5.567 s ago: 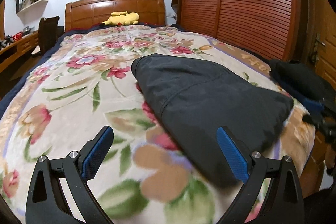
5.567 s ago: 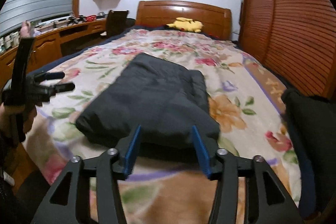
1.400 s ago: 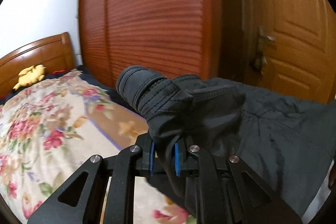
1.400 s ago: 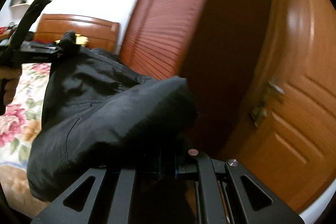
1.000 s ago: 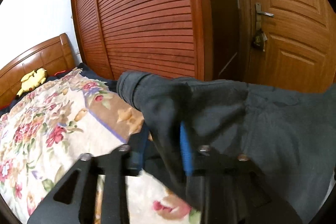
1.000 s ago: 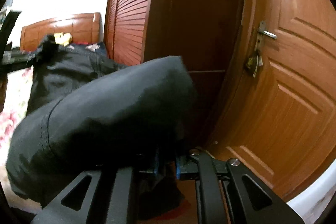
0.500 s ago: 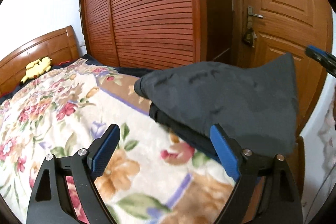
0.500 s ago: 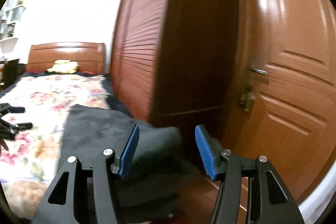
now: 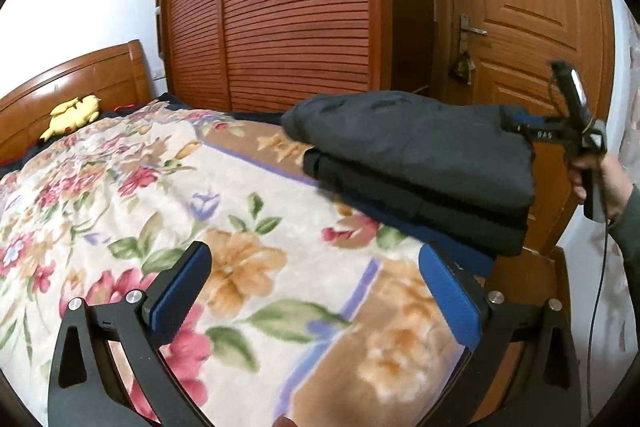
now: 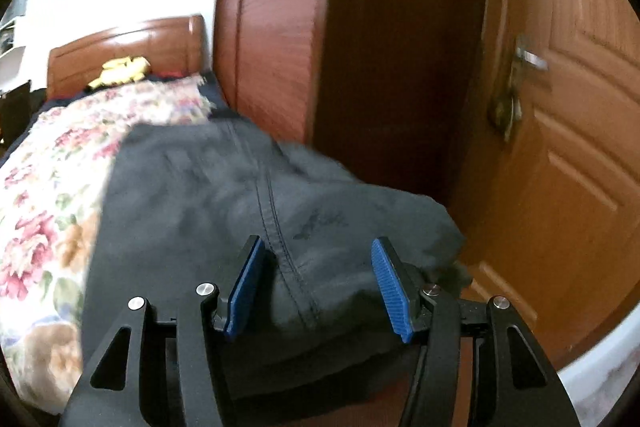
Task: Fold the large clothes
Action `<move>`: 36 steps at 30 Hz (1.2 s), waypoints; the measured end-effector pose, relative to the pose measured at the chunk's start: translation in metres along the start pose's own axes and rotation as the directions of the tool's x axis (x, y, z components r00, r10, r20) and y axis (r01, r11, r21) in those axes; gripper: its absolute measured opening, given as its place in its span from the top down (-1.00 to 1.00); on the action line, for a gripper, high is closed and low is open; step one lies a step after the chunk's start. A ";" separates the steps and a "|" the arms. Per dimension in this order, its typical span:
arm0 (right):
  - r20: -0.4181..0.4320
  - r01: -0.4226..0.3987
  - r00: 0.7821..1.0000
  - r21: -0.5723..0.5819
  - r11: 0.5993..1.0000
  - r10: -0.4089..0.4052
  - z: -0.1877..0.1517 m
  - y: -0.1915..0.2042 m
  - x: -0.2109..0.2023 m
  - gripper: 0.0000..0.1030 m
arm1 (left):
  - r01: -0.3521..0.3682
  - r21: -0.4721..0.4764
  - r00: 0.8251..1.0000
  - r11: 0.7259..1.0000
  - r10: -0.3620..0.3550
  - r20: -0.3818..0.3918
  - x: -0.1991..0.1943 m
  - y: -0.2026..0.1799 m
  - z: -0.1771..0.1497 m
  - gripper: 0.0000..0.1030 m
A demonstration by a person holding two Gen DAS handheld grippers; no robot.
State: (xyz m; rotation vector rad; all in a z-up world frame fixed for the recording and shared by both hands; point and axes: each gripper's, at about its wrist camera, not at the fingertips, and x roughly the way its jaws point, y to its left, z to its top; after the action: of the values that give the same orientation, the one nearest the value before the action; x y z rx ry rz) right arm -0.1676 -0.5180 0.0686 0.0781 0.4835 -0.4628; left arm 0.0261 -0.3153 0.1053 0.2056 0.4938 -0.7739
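Left gripper (image 9: 316,291) just spread fully, nothing between your blue pads, above floral blanket (image 9: 120,195), folded garment (image 9: 416,147) on stack at bed corner, right gripper (image 10: 318,287) parted, garment (image 10: 224,195) edge between pads, untouched.

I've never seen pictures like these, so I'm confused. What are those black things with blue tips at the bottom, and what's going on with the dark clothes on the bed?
Those are grabbing tools that a person holds, one in each hand, and each has a small camera looking along its two blue fingers. One picture is from the left tool, the other from the right tool. In the left picture you can see the person's hand holding the right tool. A folded dark garment rests on a pile of dark clothes at the corner of the flowery blanket. Both tools have just opened their fingers, so neither holds anything. A yellow plush toy sits by the headboard.
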 end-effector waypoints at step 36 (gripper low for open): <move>0.069 -0.497 0.850 -0.222 0.839 0.522 -0.041 0.233 -0.083 -0.27 | -0.402 -0.226 0.913 0.887 0.405 -0.033 -0.113 0.177 -0.158 -1.00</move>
State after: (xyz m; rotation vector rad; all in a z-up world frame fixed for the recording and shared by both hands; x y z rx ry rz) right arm -0.1463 -0.2679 0.0628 -0.0154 0.3607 0.1103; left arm 0.0284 -0.0651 0.0238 0.0825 0.5007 -0.3051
